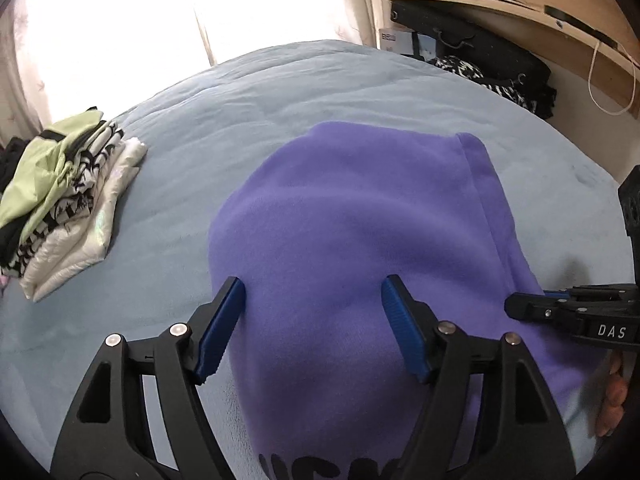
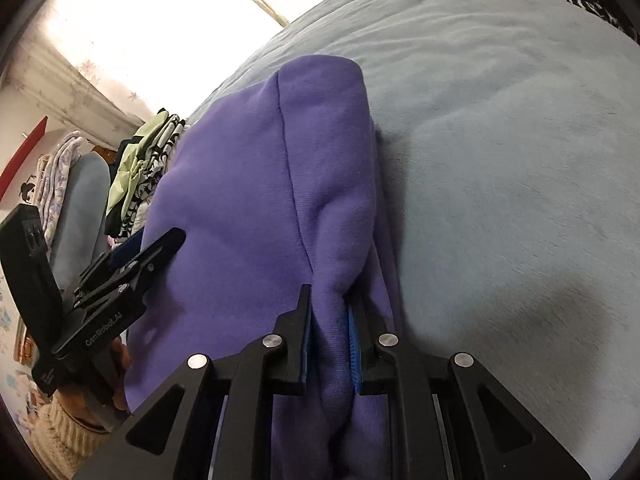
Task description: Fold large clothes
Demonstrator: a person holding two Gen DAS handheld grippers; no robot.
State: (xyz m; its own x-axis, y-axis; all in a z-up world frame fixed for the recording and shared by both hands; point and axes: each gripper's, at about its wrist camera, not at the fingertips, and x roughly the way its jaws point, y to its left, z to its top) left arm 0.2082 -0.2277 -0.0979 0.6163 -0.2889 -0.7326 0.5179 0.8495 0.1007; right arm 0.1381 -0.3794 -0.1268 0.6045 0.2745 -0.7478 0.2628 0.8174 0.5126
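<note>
Jaws of the left gripper stand wide apart over the purple sweatshirt, one pad on each side of the cloth, and they do not press it. The right gripper is closed tight on a raised ridge of the same sweatshirt, near its right edge, and the cloth is pinched between the two blue pads. In the left wrist view this right gripper comes in from the side, and some fingers of the person's hand show below it.

The sweatshirt lies on the blue-grey bedcover, already doubled, with a seam along its right side and black letters at the near end. I judge that one fold is in hand: the right side is already gripped, and the left side waits for its grip. The next move asks the left gripper to close on the left edge at about the same level, so that both sides lift evenly and the cloth does not twist.

Further away, on the left part of the bed, a stack of folded clothes rests well apart from the sweatshirt. Behind the bed a bright curtain hangs, and a wooden shelf stands at the right.
</note>
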